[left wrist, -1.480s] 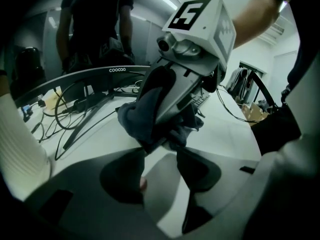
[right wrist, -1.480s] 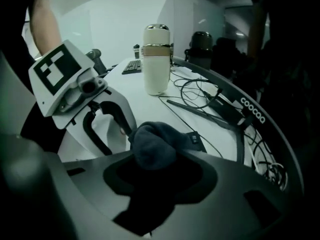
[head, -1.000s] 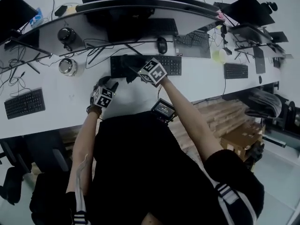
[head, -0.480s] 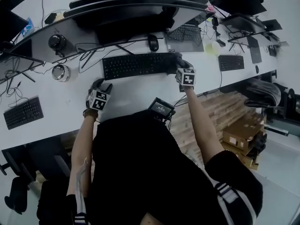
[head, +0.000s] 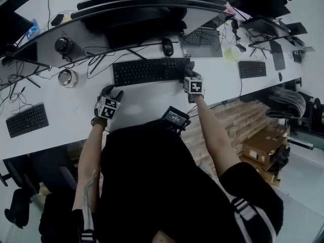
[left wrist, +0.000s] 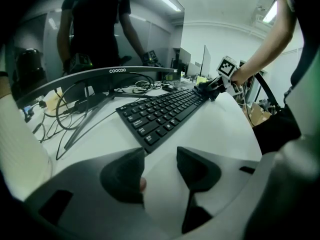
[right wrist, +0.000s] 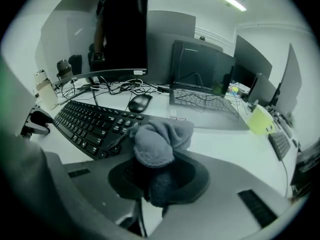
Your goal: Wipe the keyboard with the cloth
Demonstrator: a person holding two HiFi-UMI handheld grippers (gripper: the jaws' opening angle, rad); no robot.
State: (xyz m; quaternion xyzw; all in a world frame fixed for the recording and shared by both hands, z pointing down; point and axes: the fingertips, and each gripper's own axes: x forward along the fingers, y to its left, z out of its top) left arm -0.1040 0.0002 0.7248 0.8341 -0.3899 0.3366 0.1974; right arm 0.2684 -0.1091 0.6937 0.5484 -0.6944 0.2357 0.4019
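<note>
Under the black keyboard, wide white desk. Behind the keyboard, curved monitor. At right end of keyboard, right gripper, pointing down, jaws shut tight on grey cloth. Cloth bunched, hanging over last keys at that end, seeming to touch them. Near front-left corner of keyboard, but apart from it, left gripper, jaws parted, holding nothing, only bare desk between. Judging by this: wiping under way, or perhaps just starting, at right end. No telling which keys already clean. Probably left to do: pass along the rows toward left end of keyboard.
</note>
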